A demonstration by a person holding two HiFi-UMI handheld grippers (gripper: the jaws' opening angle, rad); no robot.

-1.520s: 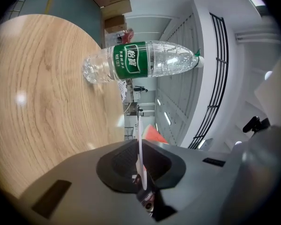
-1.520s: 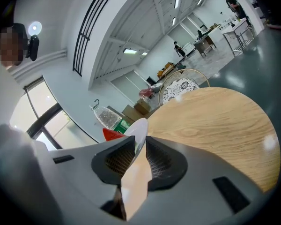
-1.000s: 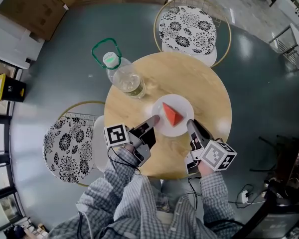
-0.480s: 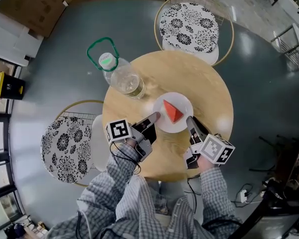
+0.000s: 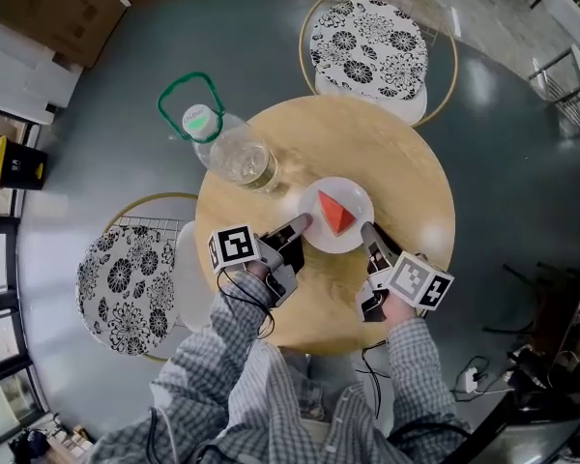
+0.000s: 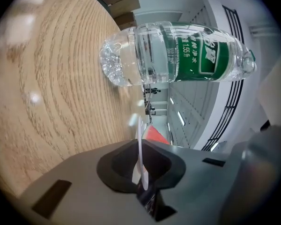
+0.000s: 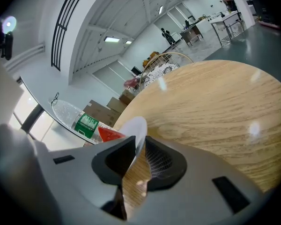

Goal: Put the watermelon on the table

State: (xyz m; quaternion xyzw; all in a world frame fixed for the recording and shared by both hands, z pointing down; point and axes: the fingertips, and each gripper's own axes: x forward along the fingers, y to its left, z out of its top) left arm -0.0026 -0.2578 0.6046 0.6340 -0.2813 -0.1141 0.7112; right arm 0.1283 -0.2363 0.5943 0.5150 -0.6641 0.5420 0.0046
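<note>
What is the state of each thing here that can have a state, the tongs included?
plate: held at two sides, over the table.
watermelon slice: lying on the plate.
left tongs: shut on the plate's rim.
right tongs: shut on the opposite rim.
water bottle: upright on the table, capped.

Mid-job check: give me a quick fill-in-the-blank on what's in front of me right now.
1. The watermelon wedge lies on a white ____.
2. The left tool and the right tool each clamp the plate by its thin outer ____.
3. The water bottle standing on the table has a ____ cap.

Missing words: plate; rim; green.
</note>
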